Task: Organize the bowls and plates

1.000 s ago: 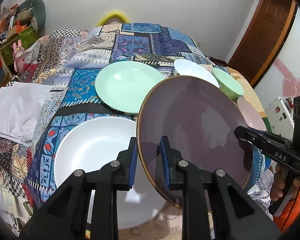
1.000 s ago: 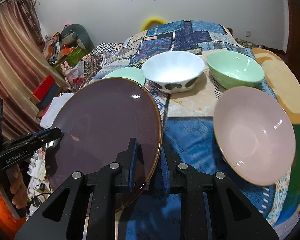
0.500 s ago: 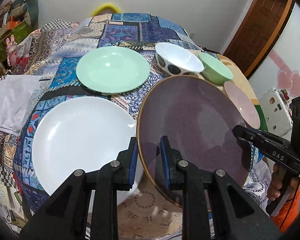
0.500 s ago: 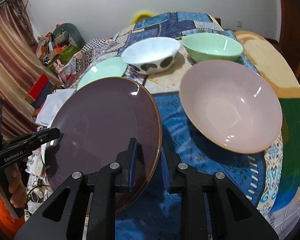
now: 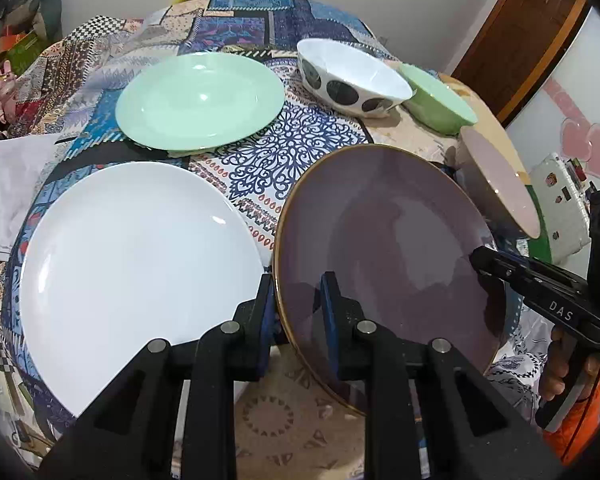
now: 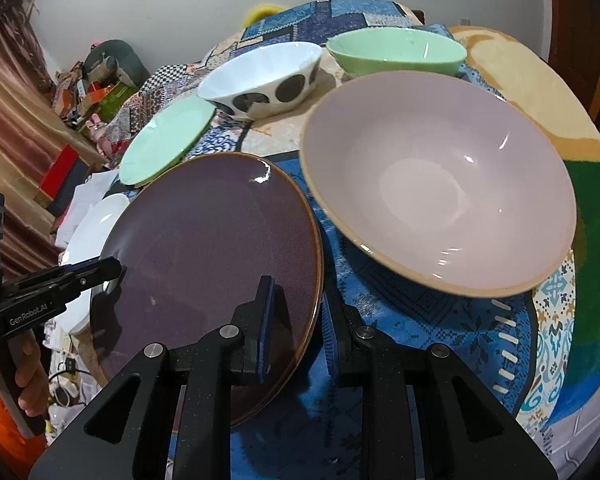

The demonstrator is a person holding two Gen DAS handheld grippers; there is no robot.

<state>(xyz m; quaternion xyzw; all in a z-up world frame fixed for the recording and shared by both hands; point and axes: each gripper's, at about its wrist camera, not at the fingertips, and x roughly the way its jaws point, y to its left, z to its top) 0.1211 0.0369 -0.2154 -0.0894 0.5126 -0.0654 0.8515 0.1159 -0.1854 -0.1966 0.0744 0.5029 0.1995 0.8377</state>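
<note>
Both grippers were clamped on one purple plate (image 5: 384, 248), sharing its load from opposite edges: the left gripper (image 5: 298, 312) pinched the rim nearest its camera, jaws nearly together, with one pad under the plate and one on its face, while the right gripper (image 6: 296, 320) nipped the opposite rim the same way. That two-sided hold probably kept the broad plate from tipping. The plate hung tilted above the patterned cloth (image 5: 284, 160), between the white plate (image 5: 132, 264) and the pink bowl (image 6: 440, 176), touching neither as far as could be seen. The green plate (image 5: 200, 100) lay beyond the white one; the spotted bowl (image 5: 352, 76) and green bowl (image 5: 436, 104) sat together farther back. Plates lay on one side and bowls on the other, so the purple plate seemed bound for the plates, perhaps onto the white one.
</note>
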